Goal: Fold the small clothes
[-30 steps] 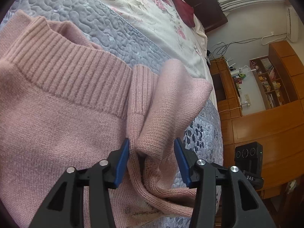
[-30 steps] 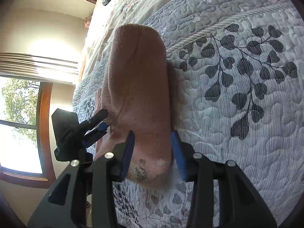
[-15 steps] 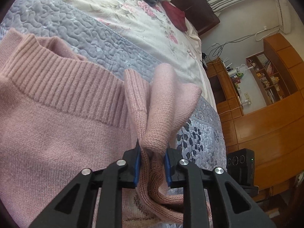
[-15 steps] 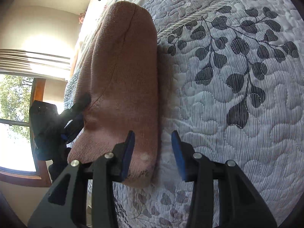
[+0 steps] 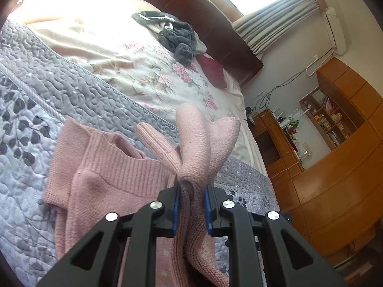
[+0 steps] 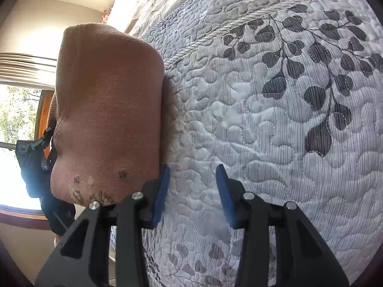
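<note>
A small pink knitted sweater (image 5: 115, 174) lies on the grey leaf-patterned quilt (image 5: 36, 119), ribbed collar toward the left. My left gripper (image 5: 191, 205) is shut on a bunched fold of the sweater's knit, which stands up in two lobes above the blue pads. In the right wrist view the same pink sweater (image 6: 107, 110) rises as a lifted hump at the left. My right gripper (image 6: 192, 193) is open over bare quilt (image 6: 275, 119), with its left pad just beside the sweater's edge and nothing between the fingers. The other gripper (image 6: 36, 162) shows dark behind the hump.
A floral sheet (image 5: 148, 71) covers the bed's far part, with a grey garment pile (image 5: 172, 35) and a dark red cloth (image 5: 213, 71). Beyond are a dark headboard (image 5: 210, 24), wooden cabinets and shelves (image 5: 335, 155), and a window (image 6: 14, 119).
My left gripper closed on the sweater fold and lifted it up off the quilt. My right gripper slid right, off the sweater, and now stands open beside it.
</note>
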Demonstrator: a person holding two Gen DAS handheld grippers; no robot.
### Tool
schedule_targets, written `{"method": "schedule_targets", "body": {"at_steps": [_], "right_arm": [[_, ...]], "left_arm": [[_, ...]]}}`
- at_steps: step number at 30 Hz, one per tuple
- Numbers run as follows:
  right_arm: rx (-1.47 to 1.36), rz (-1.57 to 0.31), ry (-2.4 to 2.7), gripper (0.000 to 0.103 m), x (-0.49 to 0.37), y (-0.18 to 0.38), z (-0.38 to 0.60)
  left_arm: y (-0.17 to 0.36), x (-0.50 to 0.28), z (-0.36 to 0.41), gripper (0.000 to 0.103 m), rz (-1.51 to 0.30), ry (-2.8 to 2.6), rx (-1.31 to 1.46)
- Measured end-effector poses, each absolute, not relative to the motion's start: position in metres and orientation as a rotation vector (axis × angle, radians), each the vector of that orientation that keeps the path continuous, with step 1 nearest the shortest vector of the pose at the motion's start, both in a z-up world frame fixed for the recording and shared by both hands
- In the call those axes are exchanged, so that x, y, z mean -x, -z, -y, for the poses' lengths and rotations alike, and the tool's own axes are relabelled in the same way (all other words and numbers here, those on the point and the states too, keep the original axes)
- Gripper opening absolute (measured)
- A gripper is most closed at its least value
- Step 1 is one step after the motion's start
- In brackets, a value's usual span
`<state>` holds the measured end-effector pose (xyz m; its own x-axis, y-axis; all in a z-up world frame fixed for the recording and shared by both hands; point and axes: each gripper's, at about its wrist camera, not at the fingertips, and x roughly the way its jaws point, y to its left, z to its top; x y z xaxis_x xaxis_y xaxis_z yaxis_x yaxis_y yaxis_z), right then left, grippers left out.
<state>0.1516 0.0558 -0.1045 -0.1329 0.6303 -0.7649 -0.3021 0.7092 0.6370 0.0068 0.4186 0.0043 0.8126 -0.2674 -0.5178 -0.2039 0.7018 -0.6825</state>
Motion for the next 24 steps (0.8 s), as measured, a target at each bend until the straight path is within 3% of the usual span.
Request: {"method": "schedule_targets", "body": {"at_steps": [7,15,18,24], "right_arm": [[-0.199,-1.499,-0.881,0.04,-0.134,0.103,-0.096],[-0.144,-1.523,-0.939,0.041,-0.123,0.106,-0.131],[-0.146,-1.532,-0.961,0.041,-0.118,0.107,-0.14],[-0.129,-1.546,-1.015,0.052,-0.104,0.111,-0.153]], "left_arm": [[0.038,0.015,-0.477,0.016,-0.719,-0.089,0.827],[0.1,0.033,-0.49,0.017,-0.773,-0.177,0.891],[0.099,0.04,-0.49,0.02,-0.773,-0.188,0.91],[0.067,0.072,-0.473,0.03,-0.782,-0.136,0.897]]}}
